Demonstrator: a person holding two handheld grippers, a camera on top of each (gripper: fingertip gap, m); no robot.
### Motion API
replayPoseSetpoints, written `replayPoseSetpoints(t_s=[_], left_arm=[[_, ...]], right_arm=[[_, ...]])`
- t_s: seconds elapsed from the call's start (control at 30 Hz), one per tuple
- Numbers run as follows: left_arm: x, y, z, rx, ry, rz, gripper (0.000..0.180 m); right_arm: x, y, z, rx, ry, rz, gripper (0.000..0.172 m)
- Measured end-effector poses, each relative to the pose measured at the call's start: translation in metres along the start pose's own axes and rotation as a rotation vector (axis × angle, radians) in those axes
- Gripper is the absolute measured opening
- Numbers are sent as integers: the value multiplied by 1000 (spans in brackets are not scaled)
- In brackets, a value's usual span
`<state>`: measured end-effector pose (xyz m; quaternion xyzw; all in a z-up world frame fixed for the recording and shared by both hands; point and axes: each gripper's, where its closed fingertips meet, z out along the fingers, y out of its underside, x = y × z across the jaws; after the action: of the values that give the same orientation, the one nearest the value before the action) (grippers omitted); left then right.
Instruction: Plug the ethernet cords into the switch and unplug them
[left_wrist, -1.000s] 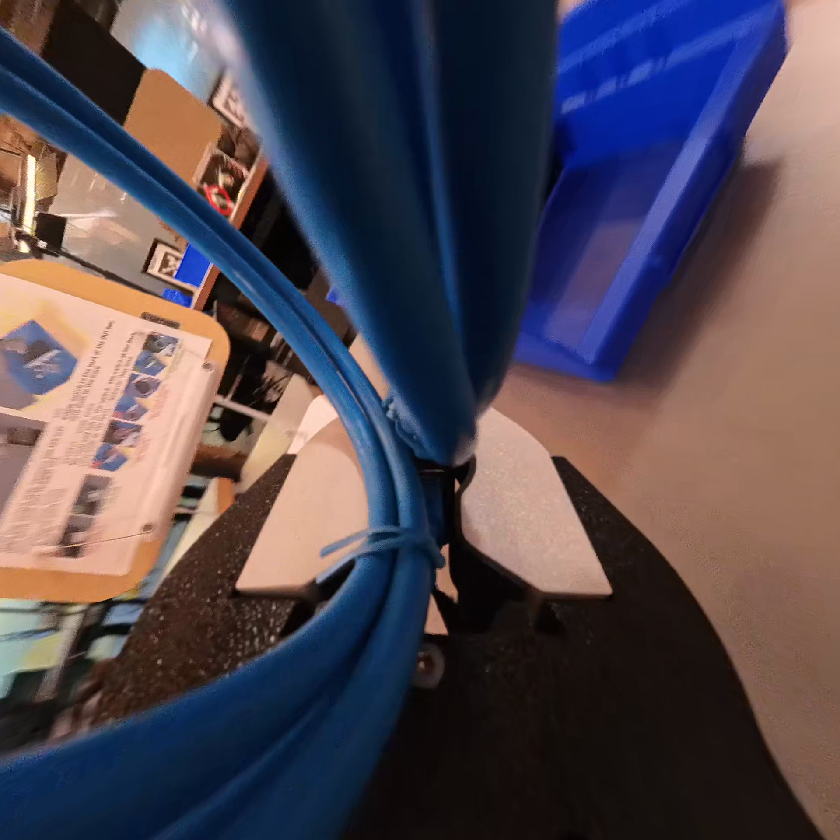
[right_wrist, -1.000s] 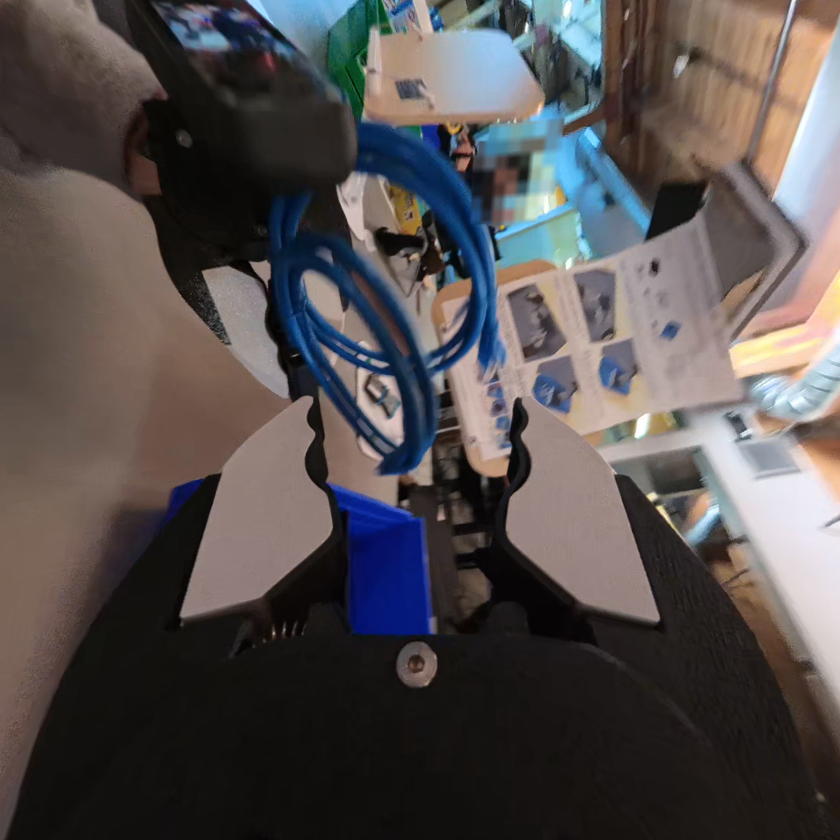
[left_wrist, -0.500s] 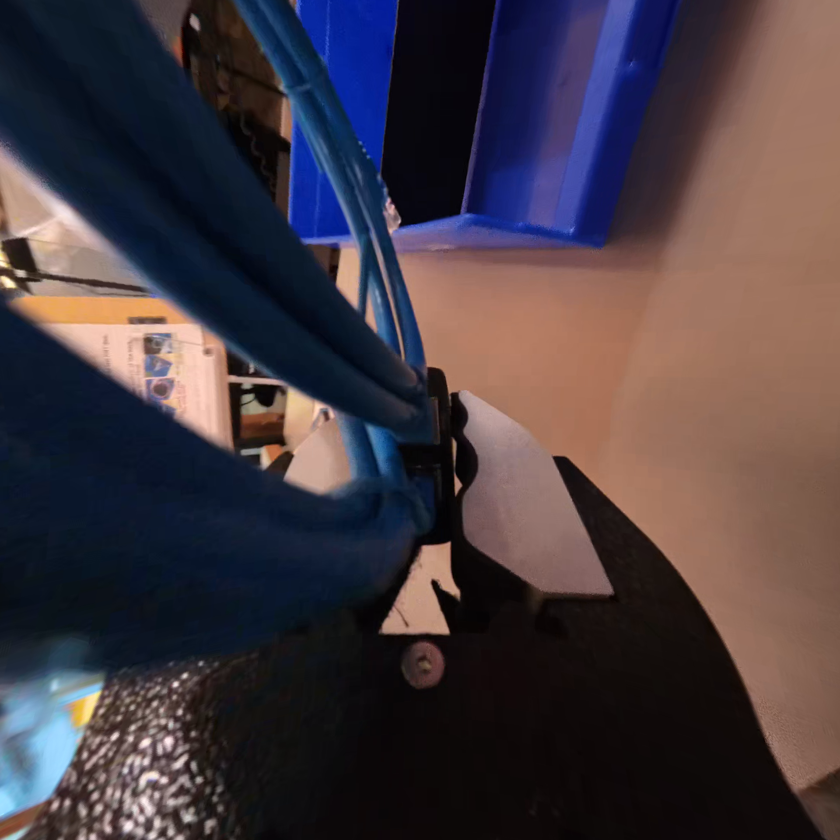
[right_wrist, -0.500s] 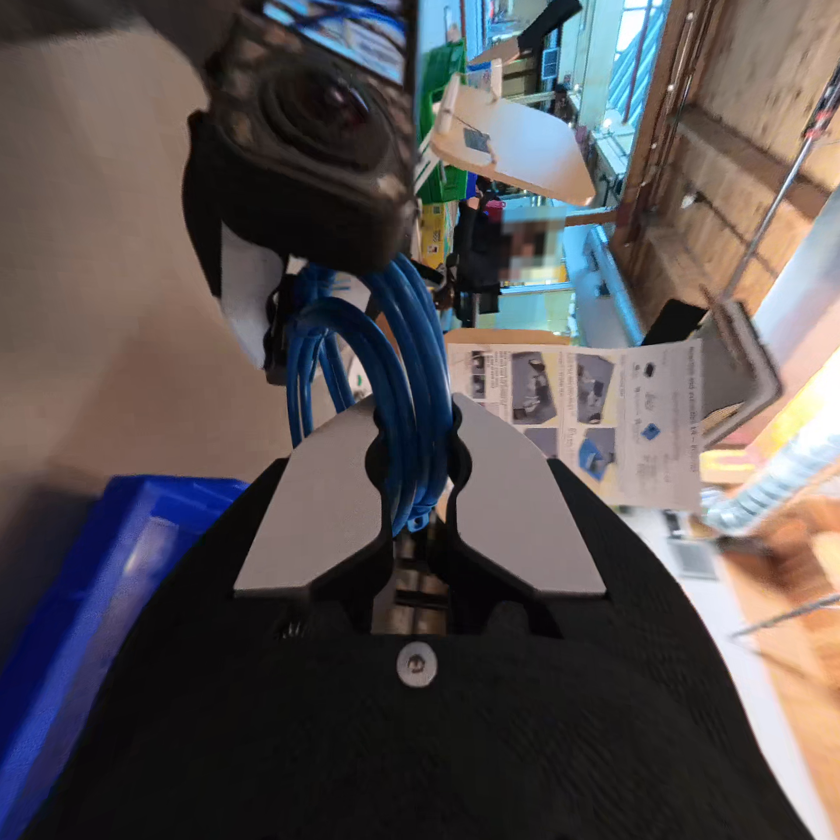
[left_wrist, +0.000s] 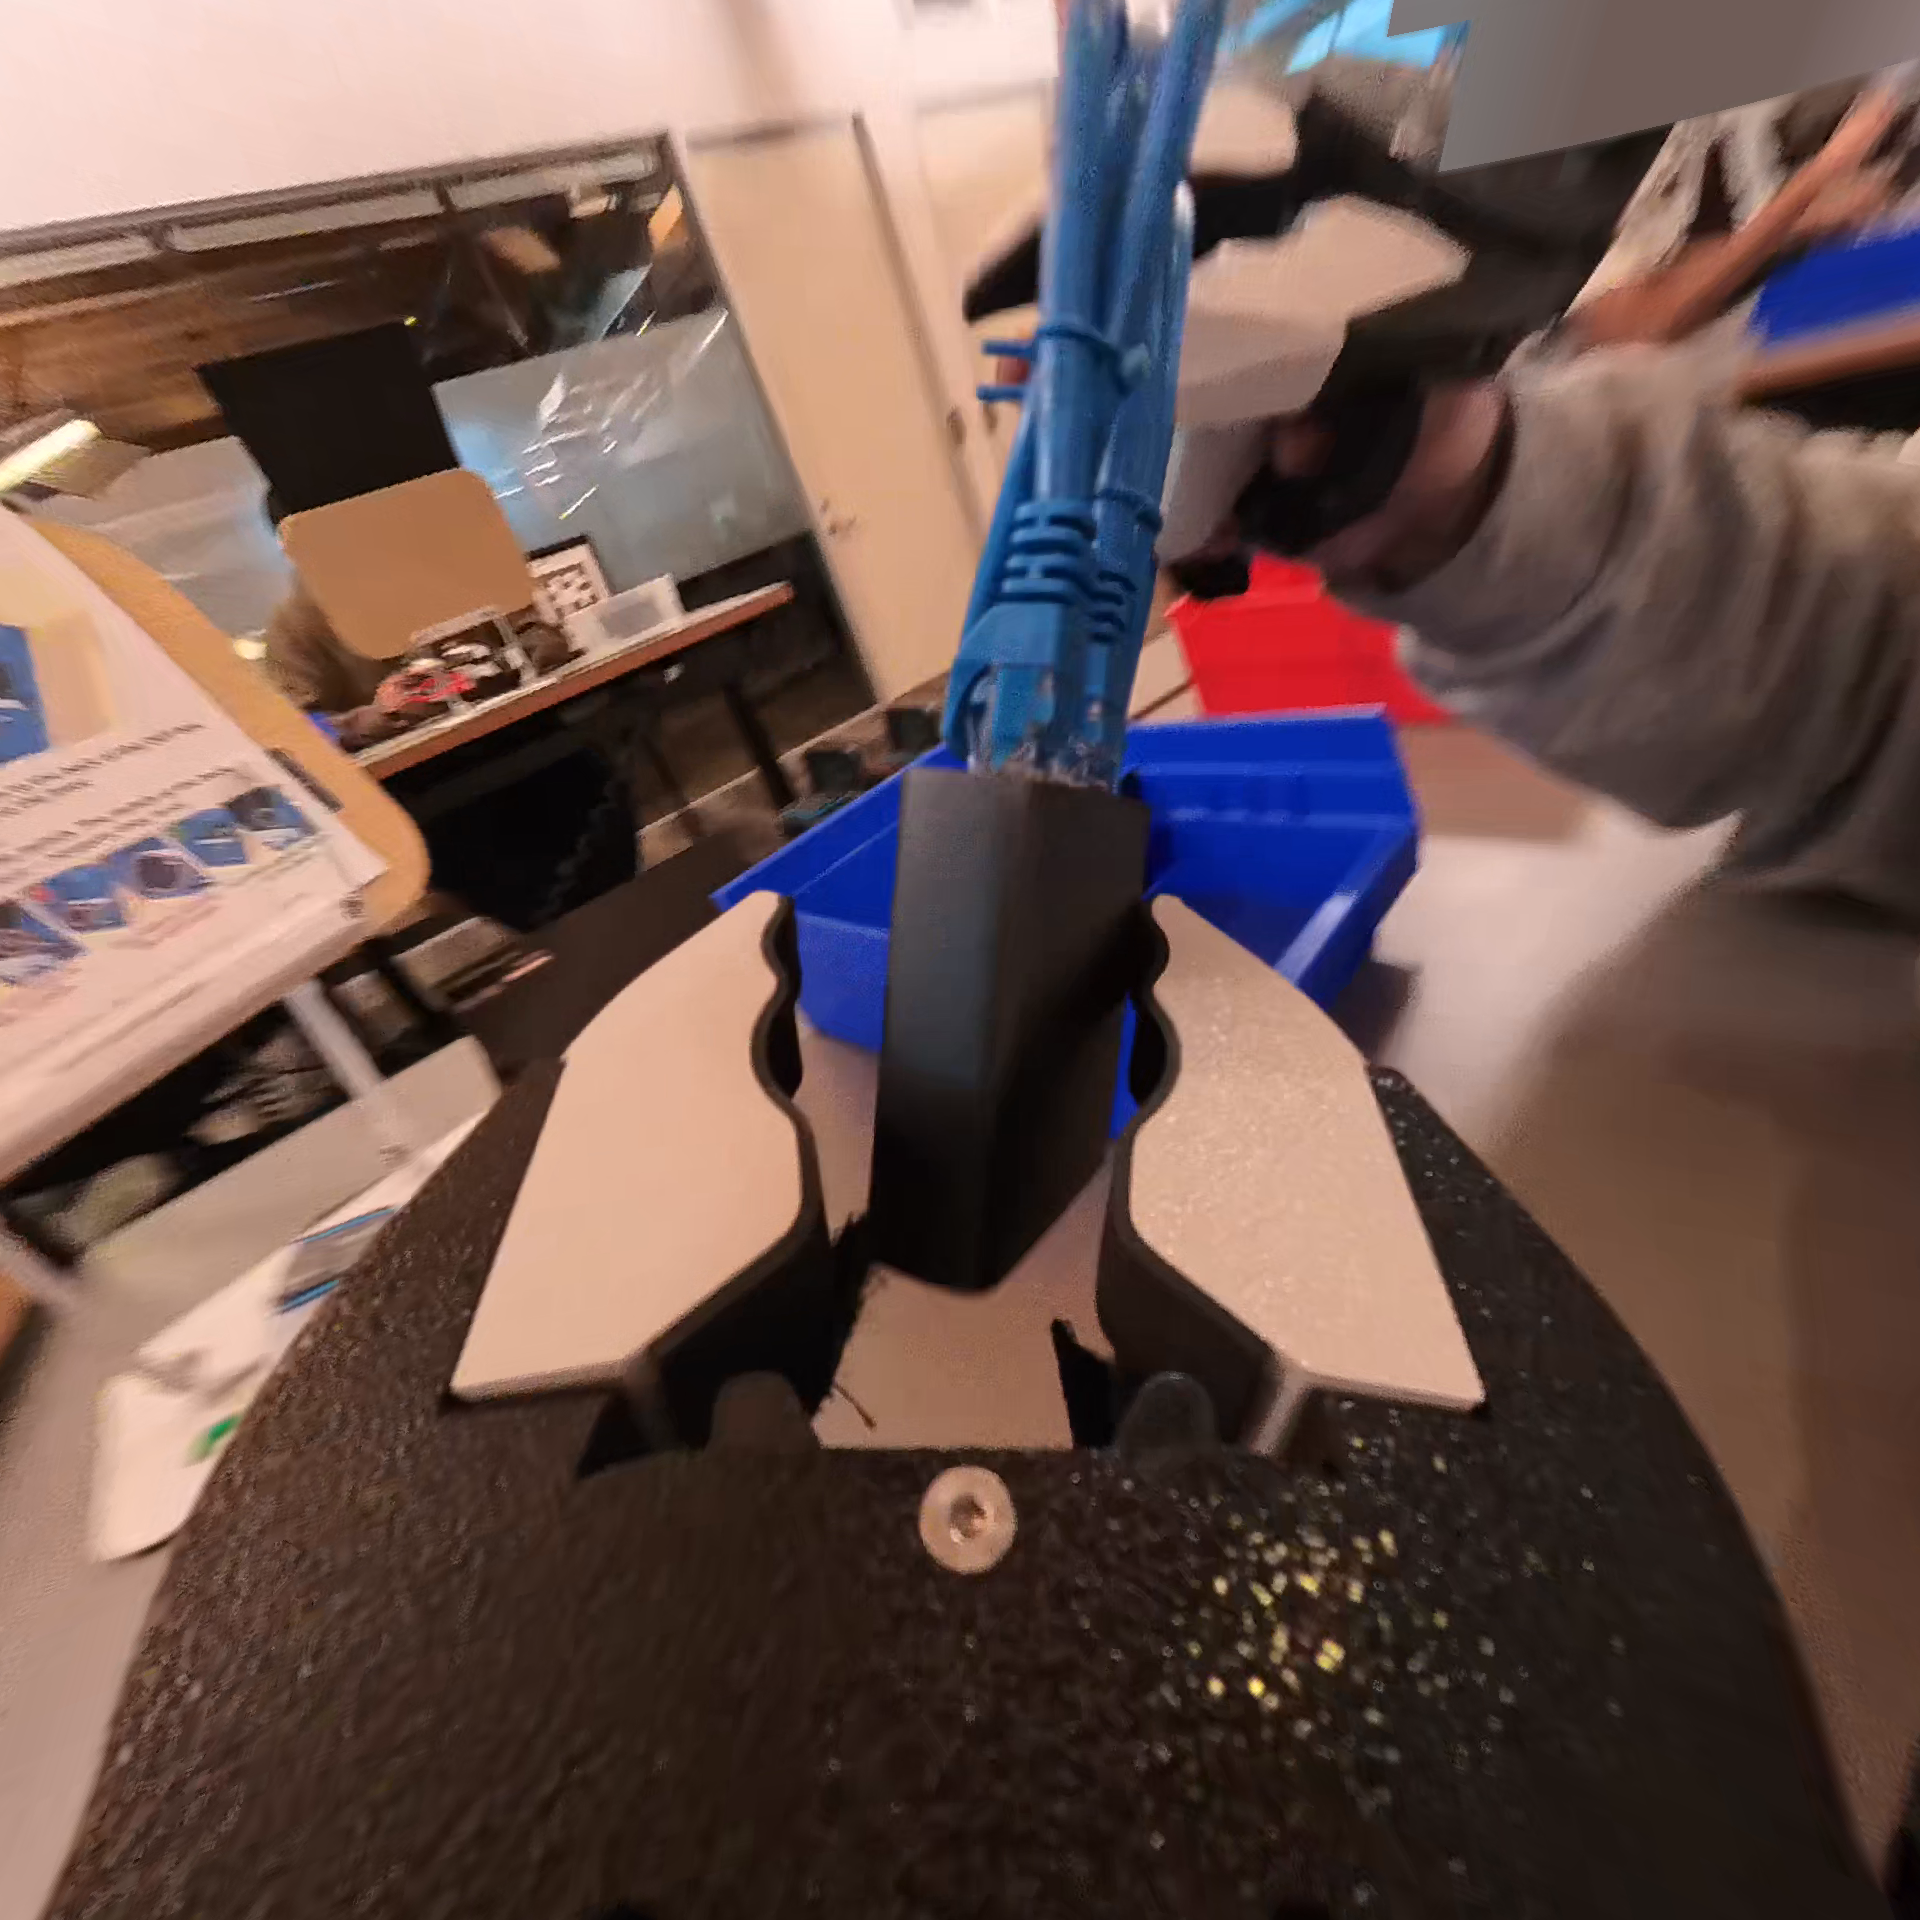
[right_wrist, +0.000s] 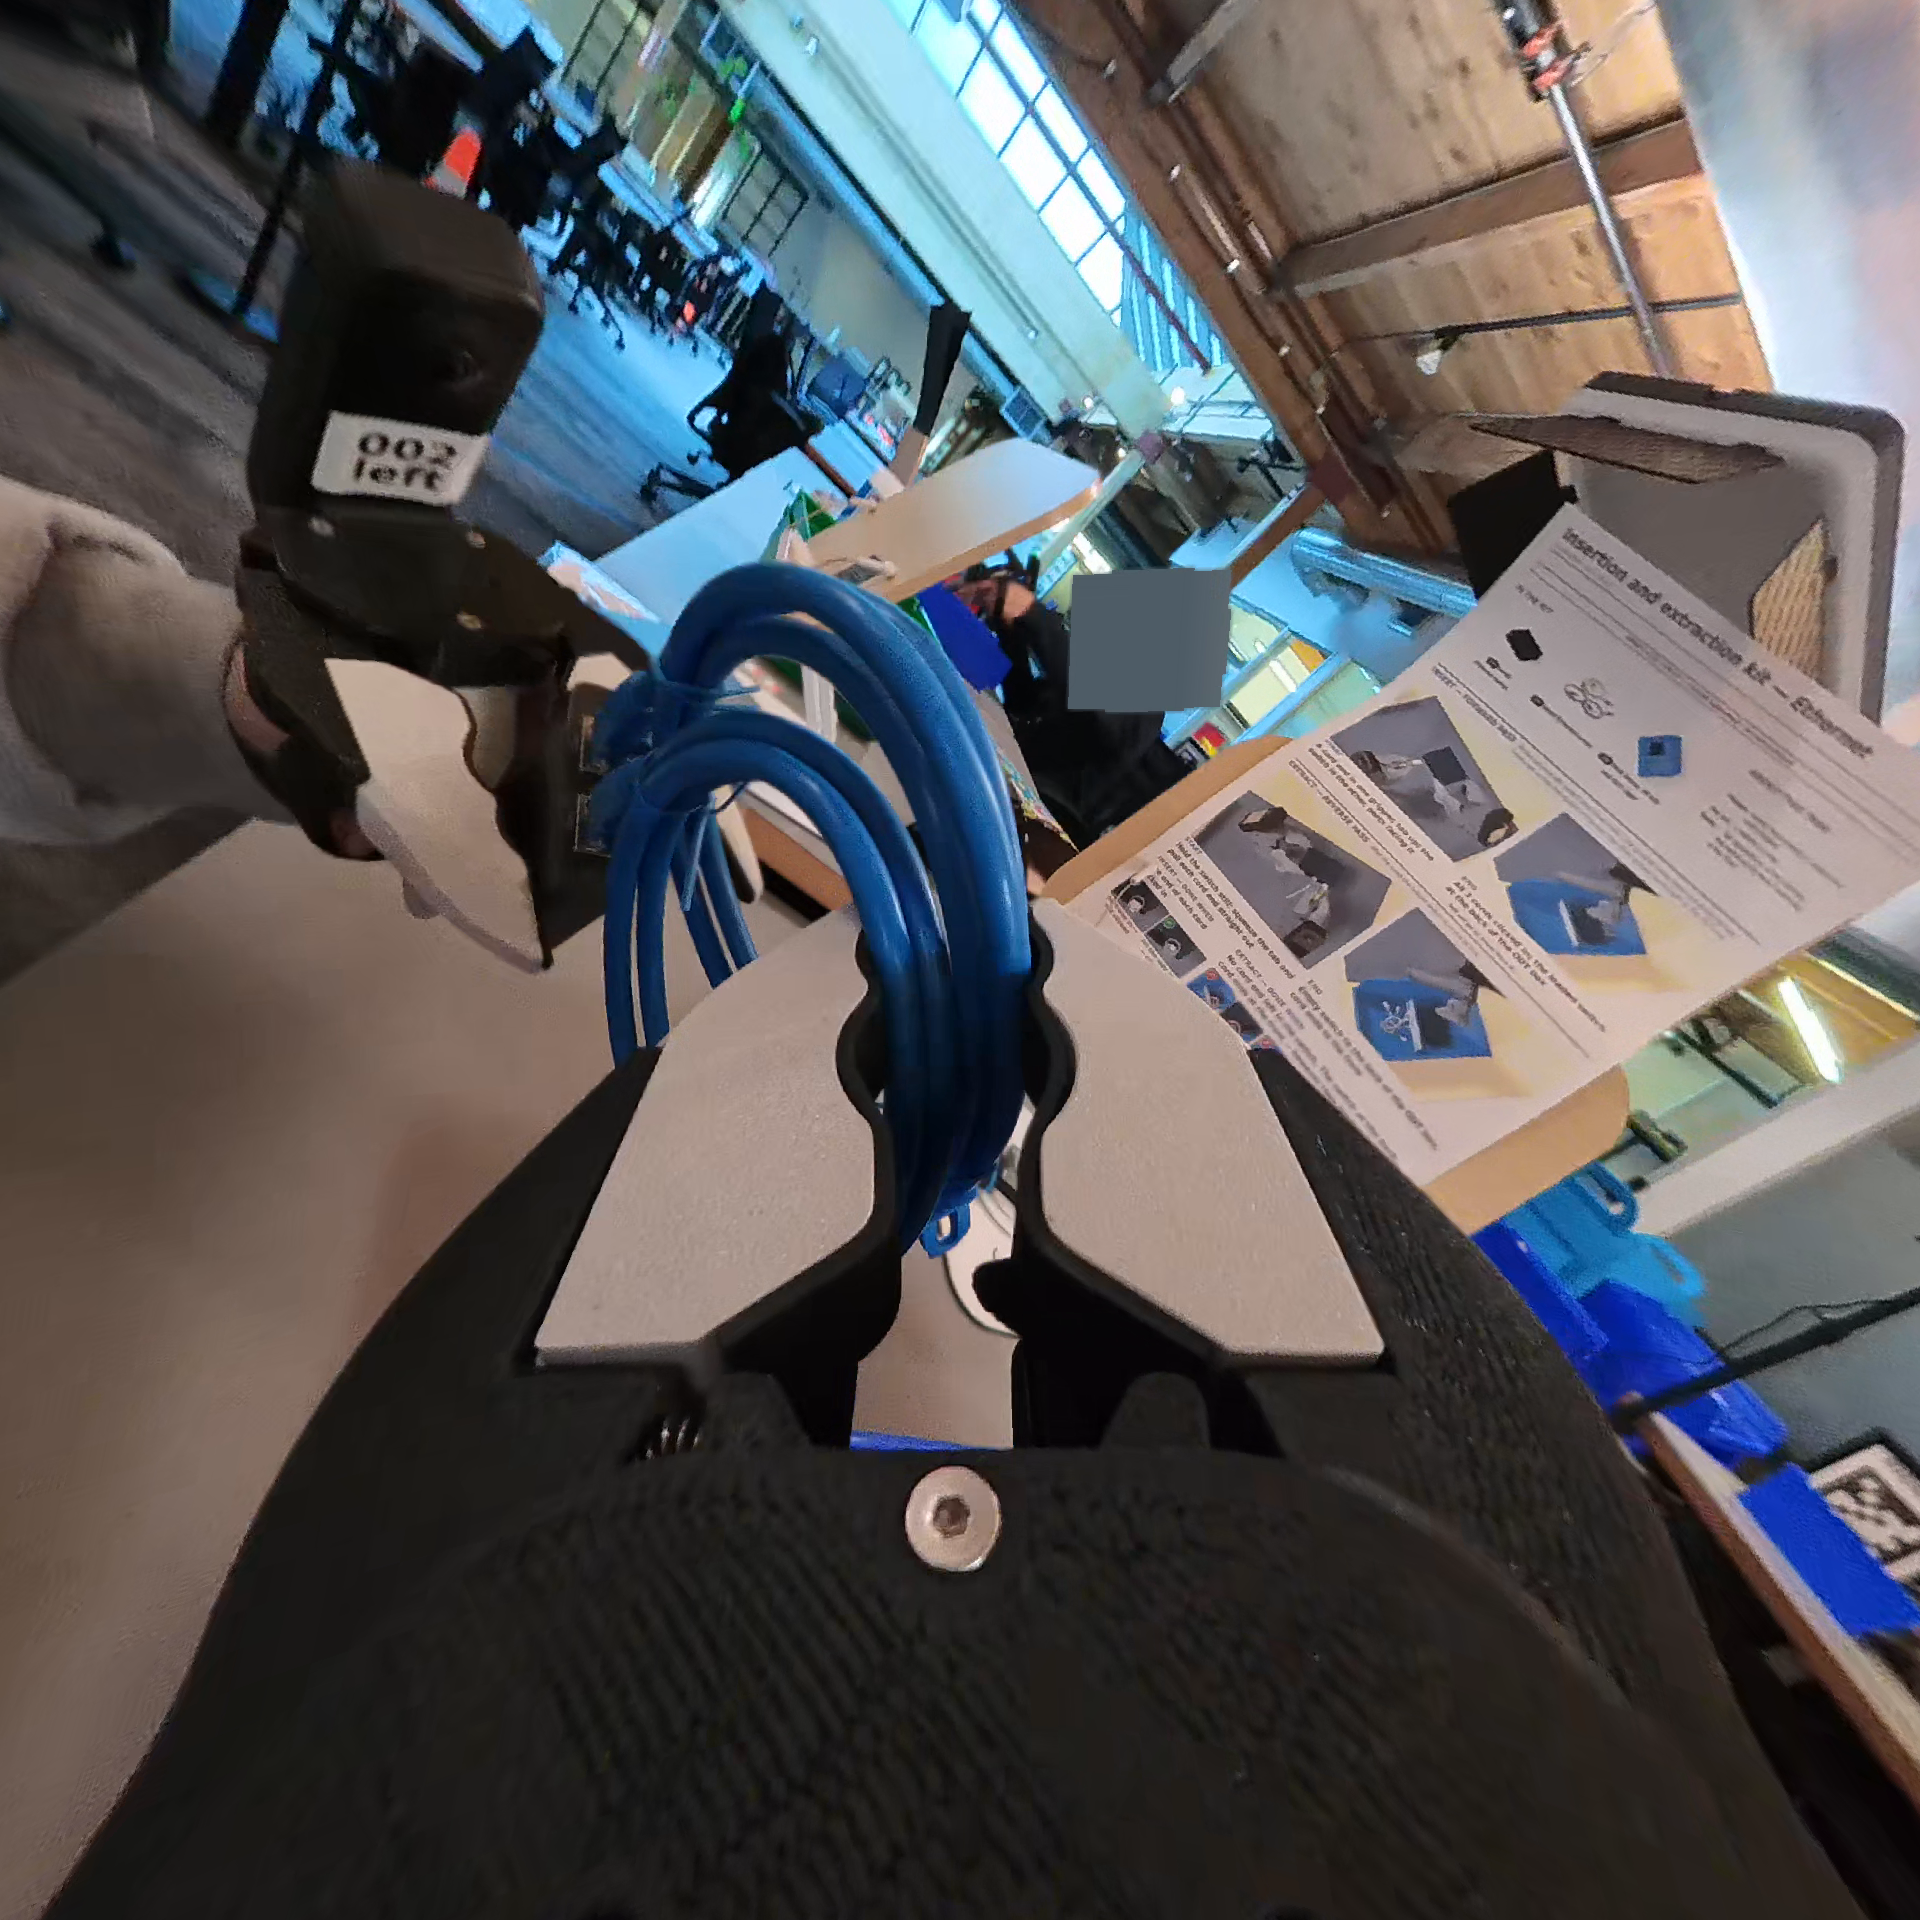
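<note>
Now the right gripper (right_wrist: 951, 997) clamps a coiled bundle of blue cords (right_wrist: 935, 831), both pads pressed on the strands. Their 2 plugs (left_wrist: 1039, 665) sit in the black switch (left_wrist: 997, 997), which stands between the left gripper's (left_wrist: 961, 935) wide fingers; the right pad touches it, the left one stands apart. A blue bin (left_wrist: 1299, 831) lies on the bench (left_wrist: 1662, 1091) just behind

Black textured claw (right_wrist: 951, 987) bodies, silver fingers (left_wrist: 665, 1143), grey sleeve (left_wrist: 1662, 644).
</note>
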<state>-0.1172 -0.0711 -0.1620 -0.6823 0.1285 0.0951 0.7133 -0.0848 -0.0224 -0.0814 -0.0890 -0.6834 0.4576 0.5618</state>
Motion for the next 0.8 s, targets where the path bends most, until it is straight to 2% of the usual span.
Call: replayPoseSetpoints(t_s=[0.1,0.17,0.27,0.37,0.47,0.6,0.67,0.73,0.8], left_arm=[[5,-12,-12,195,149,-228,61],[7,-13,-17,264,220,-348,61],[9,-14,-18,312,174,-325,34],[14,-24,-26,350,133,-239,24],[13,-32,-36,297,-8,-36,21],[1,-23,-47,23,-237,250,21],[-5,-15,-53,-109,-321,360,20],[-1,-9,-53,-193,-300,368,21],[10,-1,-49,-258,-234,361,21]], right_arm=[[4,3,-3,28,31,53,21],[3,4,-4,47,49,74,22],[-1,5,-3,67,52,97,21],[-3,6,-3,92,30,145,21],[-13,18,-8,23,-85,149,27],[4,25,-28,-87,-25,62,48],[2,13,-33,-80,-24,40,48],[-25,0,-24,-66,-133,36,47],[-62,2,-8,-124,-263,4,47]])
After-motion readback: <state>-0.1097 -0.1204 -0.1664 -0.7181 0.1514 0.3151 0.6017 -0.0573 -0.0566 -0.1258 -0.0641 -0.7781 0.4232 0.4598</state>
